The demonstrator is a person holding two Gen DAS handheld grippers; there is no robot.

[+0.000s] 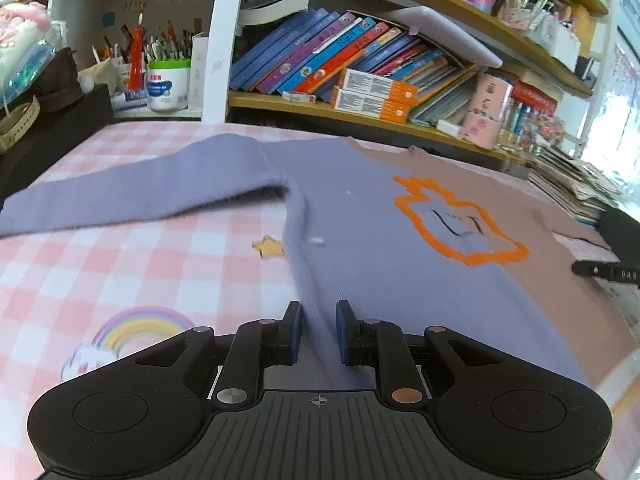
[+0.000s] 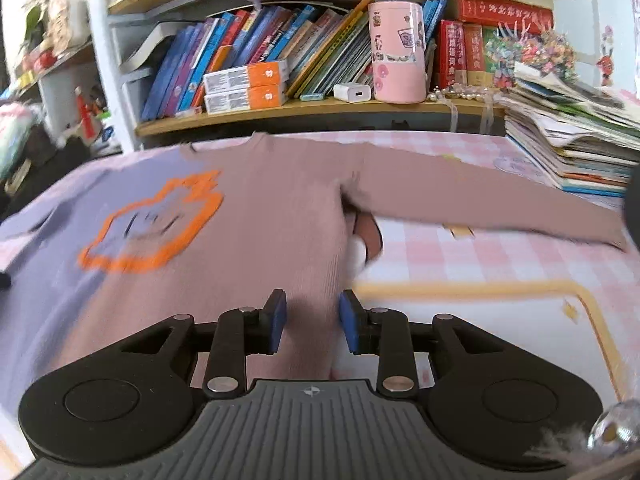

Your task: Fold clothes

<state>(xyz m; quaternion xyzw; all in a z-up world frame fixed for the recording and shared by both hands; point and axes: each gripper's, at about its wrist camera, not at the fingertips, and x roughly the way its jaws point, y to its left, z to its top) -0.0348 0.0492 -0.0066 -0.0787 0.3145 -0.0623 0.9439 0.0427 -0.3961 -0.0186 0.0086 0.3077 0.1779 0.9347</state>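
Observation:
A long-sleeved sweater, purple on one half (image 1: 360, 216) and dusty pink on the other (image 2: 280, 208), lies flat on a pink checked cloth with an orange outline figure (image 1: 456, 220) on its chest. Its purple sleeve (image 1: 132, 196) stretches left and its pink sleeve (image 2: 480, 200) stretches right. My left gripper (image 1: 318, 332) is open over the purple side edge near the hem. My right gripper (image 2: 312, 320) is open over the pink side edge near the hem. Fabric lies between each pair of pads, which do not pinch it.
The pink checked cloth (image 1: 140, 280) has a rainbow print (image 1: 136, 332). Bookshelves (image 1: 360, 60) stand behind the far edge. A stack of magazines (image 2: 572, 136) sits at the far right. A pen cup and tin (image 1: 168, 84) stand at the far left. The other gripper (image 1: 616, 248) shows at right.

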